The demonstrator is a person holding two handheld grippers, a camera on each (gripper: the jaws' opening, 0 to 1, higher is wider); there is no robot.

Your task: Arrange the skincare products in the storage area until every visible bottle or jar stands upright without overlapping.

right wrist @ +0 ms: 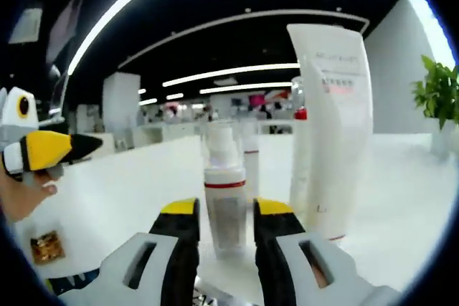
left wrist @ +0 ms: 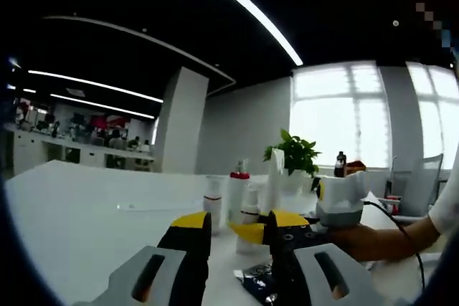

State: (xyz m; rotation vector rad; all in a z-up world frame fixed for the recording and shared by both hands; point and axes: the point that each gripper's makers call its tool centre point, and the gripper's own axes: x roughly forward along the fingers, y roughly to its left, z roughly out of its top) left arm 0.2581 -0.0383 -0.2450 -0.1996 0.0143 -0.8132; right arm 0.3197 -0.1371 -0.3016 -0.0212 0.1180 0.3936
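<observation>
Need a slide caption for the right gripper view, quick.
Right claw closing around a small upright pump bottle beside a tall white tube on the white table.

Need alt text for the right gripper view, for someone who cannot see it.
The right tool has its yellow-tipped jaws on either side of a small clear pump bottle with a red band, upright on the white table. A tall white squeeze tube stands just right; the left tool enters at left.

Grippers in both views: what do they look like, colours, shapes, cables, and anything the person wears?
The left gripper and right gripper each have two black jaws with yellow tips, mounted on light grey slotted carriers. Seen from the left gripper view, the right gripper has a white-grey body and a trailing thin black cable. The person wears a white short sleeve.
</observation>
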